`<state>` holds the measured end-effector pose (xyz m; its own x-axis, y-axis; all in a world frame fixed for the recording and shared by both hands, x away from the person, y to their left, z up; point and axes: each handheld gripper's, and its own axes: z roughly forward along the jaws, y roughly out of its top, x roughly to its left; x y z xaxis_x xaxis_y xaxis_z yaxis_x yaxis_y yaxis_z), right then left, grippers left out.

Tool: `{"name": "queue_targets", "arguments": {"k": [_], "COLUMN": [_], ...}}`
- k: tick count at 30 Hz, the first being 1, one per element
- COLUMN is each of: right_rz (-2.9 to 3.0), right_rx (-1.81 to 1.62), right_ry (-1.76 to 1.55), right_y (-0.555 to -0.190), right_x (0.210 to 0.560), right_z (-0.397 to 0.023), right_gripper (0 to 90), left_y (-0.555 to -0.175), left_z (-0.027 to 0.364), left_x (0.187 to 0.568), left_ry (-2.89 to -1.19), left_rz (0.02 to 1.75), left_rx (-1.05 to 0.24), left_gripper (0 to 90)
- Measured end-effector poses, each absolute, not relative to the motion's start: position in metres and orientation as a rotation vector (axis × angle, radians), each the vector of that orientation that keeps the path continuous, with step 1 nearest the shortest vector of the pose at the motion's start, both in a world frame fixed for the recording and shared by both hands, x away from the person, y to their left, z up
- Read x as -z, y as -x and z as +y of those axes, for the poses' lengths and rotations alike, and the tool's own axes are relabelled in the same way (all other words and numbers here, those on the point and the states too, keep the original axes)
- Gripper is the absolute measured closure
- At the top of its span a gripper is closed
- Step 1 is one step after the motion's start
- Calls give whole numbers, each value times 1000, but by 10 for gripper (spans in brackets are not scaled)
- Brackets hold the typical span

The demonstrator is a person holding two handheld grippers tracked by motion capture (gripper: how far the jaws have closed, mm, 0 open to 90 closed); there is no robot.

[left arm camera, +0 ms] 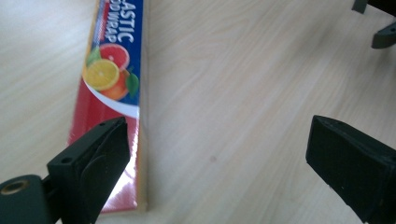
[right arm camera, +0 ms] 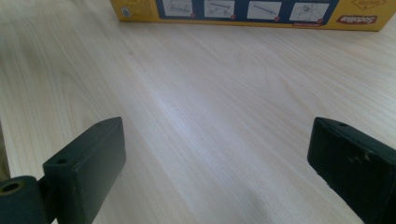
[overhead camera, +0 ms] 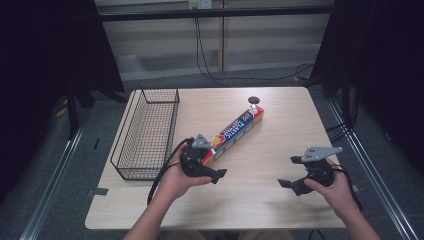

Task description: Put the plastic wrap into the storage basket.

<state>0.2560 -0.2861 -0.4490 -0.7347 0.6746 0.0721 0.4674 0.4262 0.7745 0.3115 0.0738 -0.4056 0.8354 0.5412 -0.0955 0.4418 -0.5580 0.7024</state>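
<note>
A long plastic wrap box [overhead camera: 234, 130] lies diagonally on the wooden table [overhead camera: 290, 125], its blue and red top printed with citrus fruit [left arm camera: 109, 70]. My left gripper [overhead camera: 212, 167] is open at the box's near end. In the left gripper view [left arm camera: 219, 158] its left jaw overlaps that end, and bare table lies between the jaws. My right gripper [overhead camera: 290, 171] is open to the right of the box, low over bare table and apart from it. In the right gripper view [right arm camera: 217, 158] the box's yellow side [right arm camera: 243, 11] runs along the top edge.
A black wire basket [overhead camera: 172, 125] stands along the table's left side with nothing in it. A small black disc [overhead camera: 254, 99] sits beyond the box's far end. The right gripper's jaw tip [left arm camera: 385, 35] shows in the left gripper view's top right corner.
</note>
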Motion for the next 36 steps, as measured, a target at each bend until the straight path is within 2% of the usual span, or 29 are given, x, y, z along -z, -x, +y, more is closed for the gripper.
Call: {"name": "queue_targets", "arguments": {"k": [15,36], "right_rz": [2449,2442], "right_rx": [-1184,-1203], "right_ry": [-1003,-1002], "right_y": [-257,-257], "right_x": [454,451], "right_z": [-287,-288], "right_gripper": [46,46], "left_y": [-357,-395], "left_z": [51,39], "left_x": [396,396], "left_ry": [-2268,-2273], "left_rz": [769,832], "left_rx": [-144,-121], "left_gripper": [57,62]}}
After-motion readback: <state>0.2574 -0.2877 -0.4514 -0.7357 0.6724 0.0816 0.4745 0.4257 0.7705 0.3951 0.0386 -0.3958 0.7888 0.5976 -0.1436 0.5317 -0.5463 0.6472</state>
